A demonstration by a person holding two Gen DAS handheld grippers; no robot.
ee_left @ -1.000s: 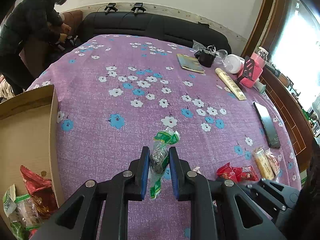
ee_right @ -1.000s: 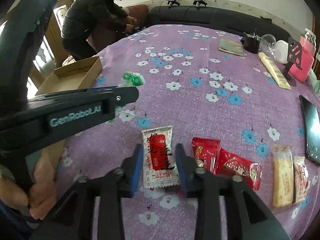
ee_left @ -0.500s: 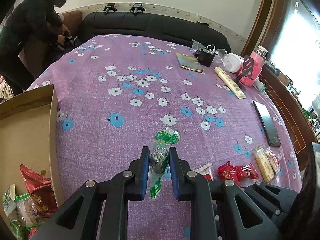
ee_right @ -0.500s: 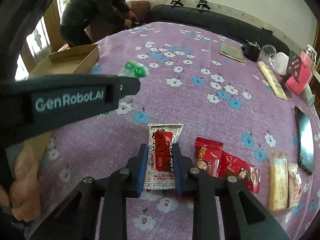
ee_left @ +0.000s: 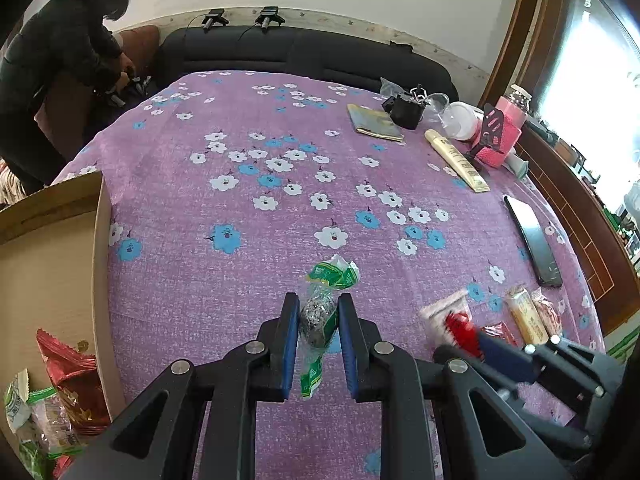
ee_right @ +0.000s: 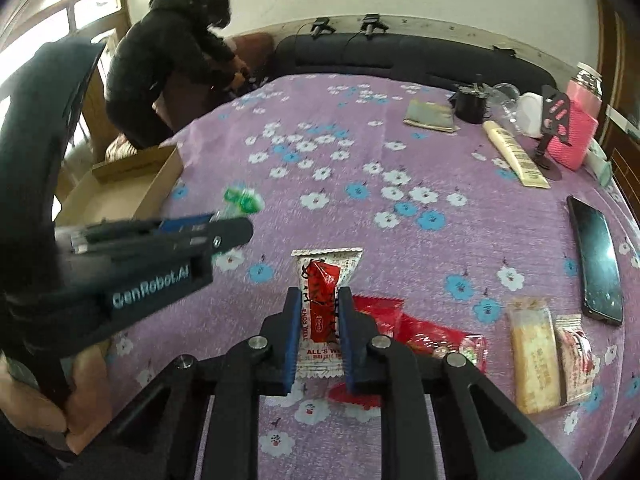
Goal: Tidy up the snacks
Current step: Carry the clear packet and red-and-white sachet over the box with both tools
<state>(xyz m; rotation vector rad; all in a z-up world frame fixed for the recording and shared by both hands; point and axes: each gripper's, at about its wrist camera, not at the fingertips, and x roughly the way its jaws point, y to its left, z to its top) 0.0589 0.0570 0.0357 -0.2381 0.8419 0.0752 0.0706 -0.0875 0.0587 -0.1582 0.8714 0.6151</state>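
My left gripper [ee_left: 319, 322] is shut on a clear-and-green snack packet [ee_left: 320, 312] and holds it above the purple flowered tablecloth [ee_left: 280, 184]. My right gripper [ee_right: 320, 320] is shut on a white-and-red snack packet [ee_right: 325, 280], lifted a little off the cloth. The cardboard box [ee_left: 44, 264] stands at the left and holds several snacks [ee_left: 60, 384]; it shows in the right wrist view [ee_right: 120, 188] too. Red packets [ee_right: 420, 332] and two beige packets [ee_right: 548, 360] lie on the cloth to the right.
A black phone [ee_right: 596, 264] lies at the right. A notebook [ee_left: 374, 124], a black holder [ee_left: 406, 110], a long tube [ee_left: 456, 164] and a pink box [ee_left: 504, 136] stand at the far right. A person in black [ee_left: 56, 80] bends over at the far left by a dark sofa [ee_left: 304, 56].
My right gripper has closed on the white-and-red packet and raised it off the cloth. My left gripper stays shut on the green packet and has hardly moved.
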